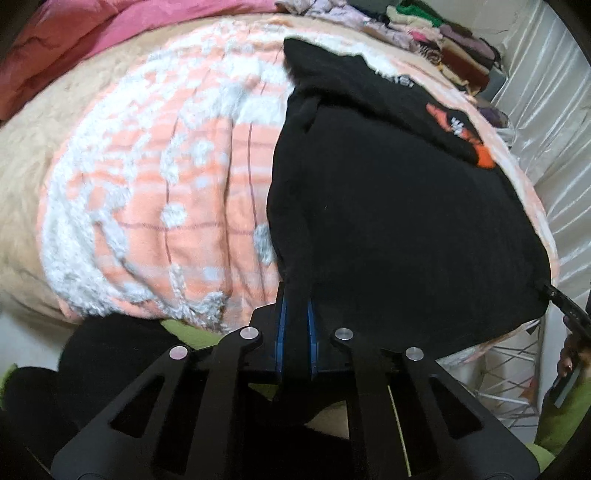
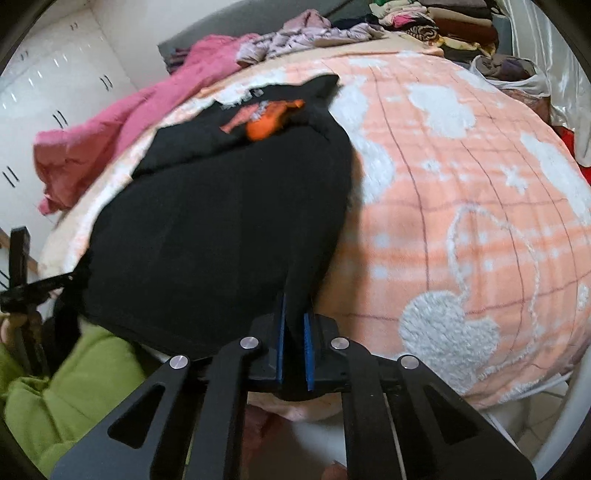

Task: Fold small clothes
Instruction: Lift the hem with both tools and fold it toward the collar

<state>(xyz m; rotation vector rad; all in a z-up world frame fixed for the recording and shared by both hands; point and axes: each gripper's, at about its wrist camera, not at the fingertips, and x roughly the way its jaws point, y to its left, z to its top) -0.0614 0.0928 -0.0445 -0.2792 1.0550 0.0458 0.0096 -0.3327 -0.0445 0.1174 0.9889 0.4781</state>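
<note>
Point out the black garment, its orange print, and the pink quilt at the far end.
black garment (image 1: 388,221), left wrist view, middle of the body panel
orange print (image 2: 266,122), right wrist view, bright orange patch
pink quilt (image 2: 110,136), right wrist view, middle of the rumpled fabric

You see even, soft indoor light; the black garment (image 1: 388,206) reads as detailless shadow. Around it, the blanket (image 1: 166,192) is motion-blurred, and fisheye distortion bulges it toward dark vignetted corners.

Garment (image 1: 388,206) spread on blanket (image 1: 166,192) atop bed, near hem pinched at left corner by left tool (image 1: 295,314), right corner by right tool (image 2: 293,328); folded clothes stack (image 2: 454,22) behind.
</note>
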